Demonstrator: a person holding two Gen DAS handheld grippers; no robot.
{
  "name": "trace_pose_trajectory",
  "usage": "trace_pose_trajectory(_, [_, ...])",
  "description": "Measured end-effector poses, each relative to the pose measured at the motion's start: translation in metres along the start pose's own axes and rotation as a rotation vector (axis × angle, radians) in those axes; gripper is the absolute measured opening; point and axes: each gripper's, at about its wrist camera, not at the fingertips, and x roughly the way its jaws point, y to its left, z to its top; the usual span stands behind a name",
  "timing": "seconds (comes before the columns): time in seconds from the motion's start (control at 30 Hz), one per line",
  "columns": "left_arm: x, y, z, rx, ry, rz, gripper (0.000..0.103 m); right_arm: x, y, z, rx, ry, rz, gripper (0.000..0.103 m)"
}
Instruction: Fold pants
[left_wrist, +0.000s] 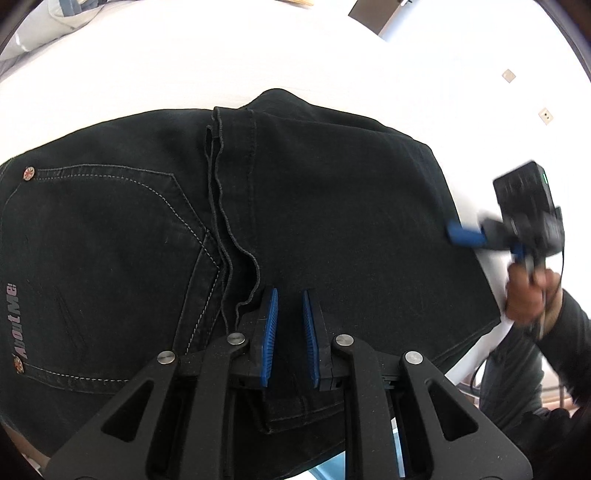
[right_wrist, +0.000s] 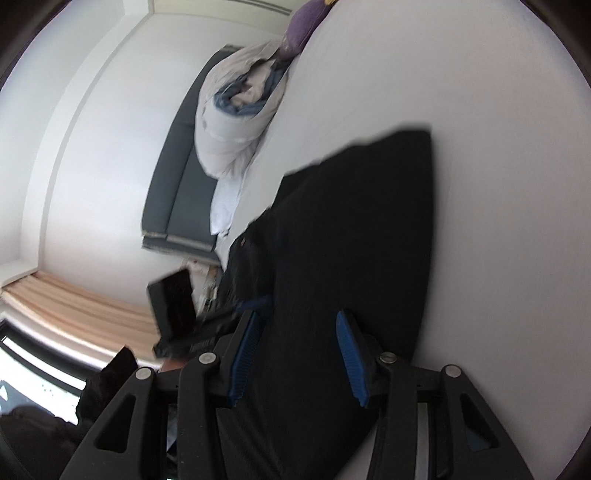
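Black jeans (left_wrist: 314, 206) lie folded on the white bed, back pocket and "AboutMe" label at the left, a leg hem lying over the middle. My left gripper (left_wrist: 290, 295) hovers over the near part of the jeans, its blue pads a small gap apart with nothing between them. My right gripper (left_wrist: 463, 234) shows blurred at the jeans' right edge, held by a hand. In the right wrist view the right gripper (right_wrist: 301, 317) is open over the jeans (right_wrist: 354, 236), and the left gripper (right_wrist: 255, 304) shows at the left.
The white bed sheet (left_wrist: 258, 55) spreads around the jeans. A rolled white and blue duvet (right_wrist: 240, 110) and a purple pillow (right_wrist: 303, 18) lie at the bed's far end. A dark grey sofa (right_wrist: 177, 192) stands by the wall. The person's arm (left_wrist: 546, 332) is at the right.
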Motion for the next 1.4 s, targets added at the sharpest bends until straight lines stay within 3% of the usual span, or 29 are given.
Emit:
trace_pose_trajectory(0.13, [-0.003, 0.003, -0.002, -0.008, -0.015, -0.003, 0.014, 0.007, 0.010, -0.044, -0.012, 0.052, 0.045, 0.048])
trace_pose_trajectory(0.3, [-0.003, 0.009, -0.014, -0.048, -0.049, -0.026, 0.014, 0.001, 0.017, -0.072, -0.002, 0.056, 0.064, 0.047])
trace_pose_trajectory(0.37, [-0.006, 0.016, -0.017, -0.093, -0.069, -0.059, 0.014, 0.001, 0.021, -0.079, -0.010, 0.069, 0.041, 0.045])
trace_pose_trajectory(0.43, [-0.014, 0.026, -0.020, -0.153, -0.096, -0.101, 0.014, 0.008, 0.029, -0.083, -0.047, 0.097, -0.013, 0.037])
trace_pose_trajectory(0.53, [-0.048, 0.033, -0.030, -0.209, -0.196, -0.052, 0.014, 0.012, 0.039, -0.089, -0.057, 0.141, -0.058, 0.036])
trace_pose_trajectory(0.6, [-0.082, 0.043, -0.046, -0.244, -0.299, -0.042, 0.014, 0.009, 0.051, -0.092, -0.059, 0.131, -0.017, 0.041])
trace_pose_trajectory(0.67, [-0.121, 0.071, -0.072, -0.342, -0.432, -0.071, 0.014, 0.002, 0.068, -0.093, -0.074, 0.088, 0.048, 0.050])
trace_pose_trajectory(0.77, [-0.154, 0.121, -0.110, -0.507, -0.554, -0.073, 0.017, -0.002, 0.076, -0.087, -0.047, 0.032, 0.100, 0.054])
trace_pose_trajectory(0.83, [-0.165, 0.161, -0.138, -0.649, -0.611, -0.074, 0.026, -0.001, 0.079, -0.079, -0.036, 0.011, 0.123, 0.054])
trace_pose_trajectory(0.87, [-0.168, 0.174, -0.148, -0.699, -0.633, -0.081, 0.045, 0.001, 0.081, -0.075, -0.030, 0.005, 0.124, 0.054])
trace_pose_trajectory(0.9, [-0.170, 0.186, -0.158, -0.748, -0.663, -0.096, 0.073, 0.002, 0.082, -0.071, -0.024, 0.000, 0.128, 0.054])
trace_pose_trajectory(0.93, [-0.172, 0.196, -0.168, -0.786, -0.703, -0.112, 0.081, 0.004, 0.084, -0.068, -0.019, -0.004, 0.134, 0.054])
trace_pose_trajectory(1.0, [-0.170, 0.214, -0.181, -0.840, -0.751, -0.166, 0.084, 0.009, 0.088, -0.063, -0.011, -0.014, 0.142, 0.054])
trace_pose_trajectory(1.2, [-0.139, 0.240, -0.191, -0.926, -0.748, -0.298, 0.084, 0.013, 0.095, -0.060, -0.015, -0.002, 0.133, 0.054])
trace_pose_trajectory(1.4, [-0.121, 0.258, -0.197, -0.976, -0.745, -0.333, 0.084, 0.010, 0.092, -0.067, -0.011, 0.005, 0.114, 0.054])
